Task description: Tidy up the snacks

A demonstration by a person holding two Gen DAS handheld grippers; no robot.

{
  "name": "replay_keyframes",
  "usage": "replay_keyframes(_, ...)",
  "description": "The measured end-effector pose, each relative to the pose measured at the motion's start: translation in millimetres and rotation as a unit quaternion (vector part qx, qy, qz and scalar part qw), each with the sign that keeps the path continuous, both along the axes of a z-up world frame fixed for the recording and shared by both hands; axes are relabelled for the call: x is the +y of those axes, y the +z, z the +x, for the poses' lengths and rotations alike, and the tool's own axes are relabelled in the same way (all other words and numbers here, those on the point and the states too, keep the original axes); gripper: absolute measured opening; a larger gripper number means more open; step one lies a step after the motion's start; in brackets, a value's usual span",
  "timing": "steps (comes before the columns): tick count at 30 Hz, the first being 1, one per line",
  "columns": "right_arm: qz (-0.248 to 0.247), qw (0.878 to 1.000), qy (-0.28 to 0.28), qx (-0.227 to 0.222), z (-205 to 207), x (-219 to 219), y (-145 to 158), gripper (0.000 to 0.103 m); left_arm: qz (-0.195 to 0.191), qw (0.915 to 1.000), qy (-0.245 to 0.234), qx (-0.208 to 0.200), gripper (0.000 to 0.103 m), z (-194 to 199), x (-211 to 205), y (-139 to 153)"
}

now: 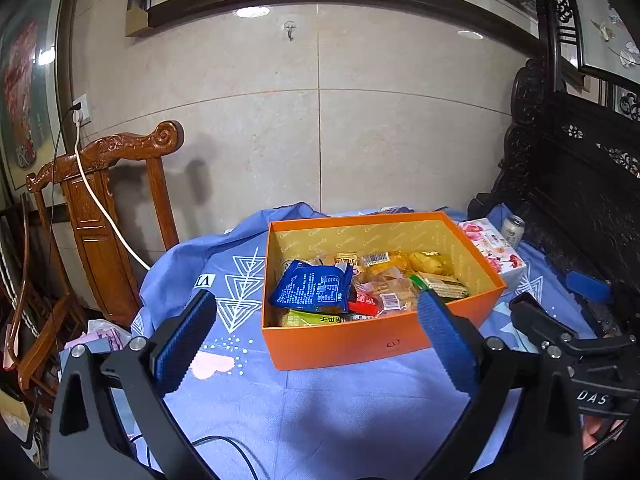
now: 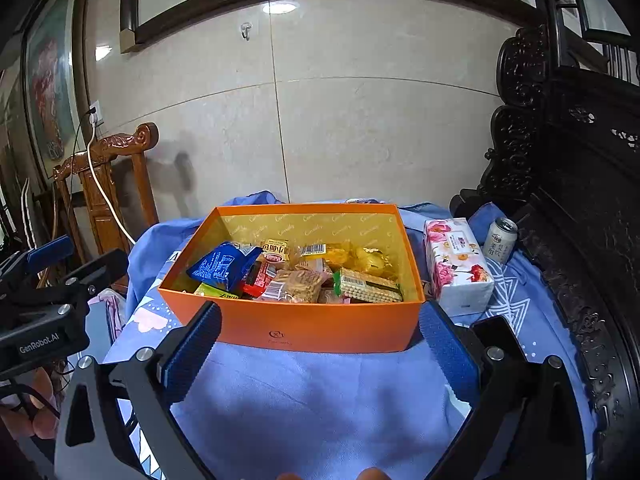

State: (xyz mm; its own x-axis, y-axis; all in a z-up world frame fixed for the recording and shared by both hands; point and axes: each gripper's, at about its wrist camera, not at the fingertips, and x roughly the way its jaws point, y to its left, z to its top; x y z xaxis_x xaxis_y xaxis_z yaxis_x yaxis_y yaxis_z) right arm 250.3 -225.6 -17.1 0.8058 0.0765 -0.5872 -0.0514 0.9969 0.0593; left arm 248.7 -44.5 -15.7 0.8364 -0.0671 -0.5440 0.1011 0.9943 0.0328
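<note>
"GenRobot.AI": left gripper (image 2: 48,344) | "DAS": right gripper (image 1: 592,396)

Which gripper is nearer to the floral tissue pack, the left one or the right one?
Right. The right gripper hovers open just before the tissue pack, slightly to its left; the left gripper, also open, sits farther left, facing the orange box.

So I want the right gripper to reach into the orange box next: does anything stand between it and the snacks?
Only the orange box's own near wall lies between the open right gripper and the snacks; the box has no lid. The tissue pack stands off to the right, beside the box.
</note>
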Motion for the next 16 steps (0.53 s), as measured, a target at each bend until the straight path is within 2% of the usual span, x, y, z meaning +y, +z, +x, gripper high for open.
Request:
replay_keyframes(9, -0.003, 1.000, 0.002, -0.002, -2.7, 0.3, 0.7, 0.100, 0.006, 0.9999, 0.006, -0.012, 0.099, -3.9, -0.5, 2.2)
replay_keyframes(16, -0.002, 1.000, 0.006, -0.002, -3.5, 4.7, 1.7, 0.100, 0.005, 0.9999, 0.013, -0.005, 0.099, -4.0, 2.2, 2.0)
